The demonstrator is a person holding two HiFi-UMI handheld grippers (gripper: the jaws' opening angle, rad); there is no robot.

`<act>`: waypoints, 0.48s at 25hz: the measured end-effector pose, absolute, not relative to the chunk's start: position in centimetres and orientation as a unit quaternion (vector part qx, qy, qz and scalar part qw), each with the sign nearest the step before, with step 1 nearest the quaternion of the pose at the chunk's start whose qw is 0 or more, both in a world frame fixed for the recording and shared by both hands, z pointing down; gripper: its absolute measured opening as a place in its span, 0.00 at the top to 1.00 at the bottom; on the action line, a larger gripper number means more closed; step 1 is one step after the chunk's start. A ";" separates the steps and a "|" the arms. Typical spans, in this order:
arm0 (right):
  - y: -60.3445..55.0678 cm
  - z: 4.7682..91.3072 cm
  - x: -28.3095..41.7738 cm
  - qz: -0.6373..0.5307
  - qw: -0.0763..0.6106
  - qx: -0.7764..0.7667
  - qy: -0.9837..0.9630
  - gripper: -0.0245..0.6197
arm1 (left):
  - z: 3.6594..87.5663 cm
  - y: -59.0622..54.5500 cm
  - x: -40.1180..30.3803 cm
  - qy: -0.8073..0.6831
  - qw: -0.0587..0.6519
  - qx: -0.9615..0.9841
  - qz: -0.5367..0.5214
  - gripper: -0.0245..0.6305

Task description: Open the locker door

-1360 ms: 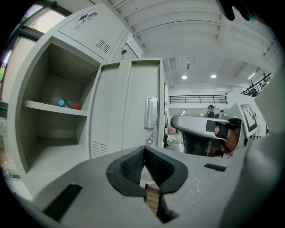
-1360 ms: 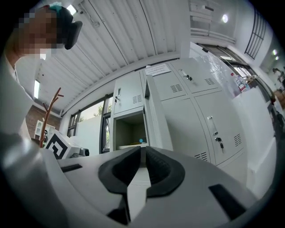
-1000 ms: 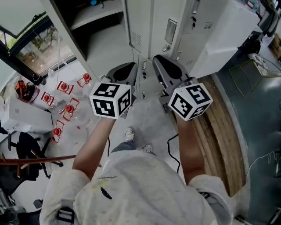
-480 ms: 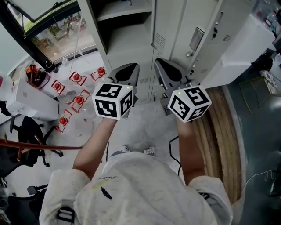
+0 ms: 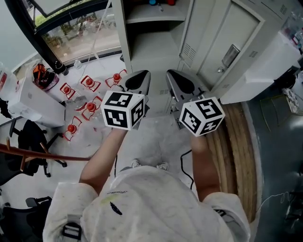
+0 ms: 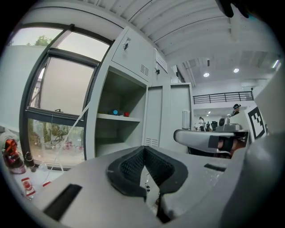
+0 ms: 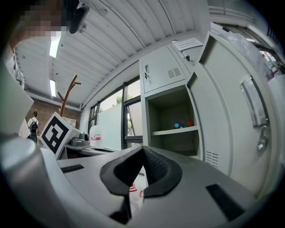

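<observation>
The left claw [image 6: 144,153] and the right claw [image 7: 143,152], which was just closing, are pinched together and empty, because the door [image 7: 227,111], ahead and right of them, looks out of reach.

head view: from above, steeply down | gripper views: level, near open locker [image 6: 118,133] | all share its shelf [image 5: 147,14]

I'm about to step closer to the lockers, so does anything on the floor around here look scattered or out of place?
Yes: small red-and-white objects lie strewn across the floor at the left, below the window, at mixed angles rather than stacked. Nothing else stands out.
</observation>
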State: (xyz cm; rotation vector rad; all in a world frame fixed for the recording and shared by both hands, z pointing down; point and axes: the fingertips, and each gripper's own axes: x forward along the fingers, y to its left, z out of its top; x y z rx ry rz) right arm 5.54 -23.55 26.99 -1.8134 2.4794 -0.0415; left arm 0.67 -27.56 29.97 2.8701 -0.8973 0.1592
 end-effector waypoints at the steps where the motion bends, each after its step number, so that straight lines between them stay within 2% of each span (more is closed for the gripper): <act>1: -23.7 27.0 5.2 -0.013 0.034 -0.590 0.807 0.96 | 30.1 -27.7 0.4 -0.298 0.065 0.951 0.053 0.95; 12: -24.0 26.6 2.7 -0.007 0.026 -0.585 0.811 0.96 | 29.8 -28.1 -2.0 -0.304 0.071 0.949 0.049 0.95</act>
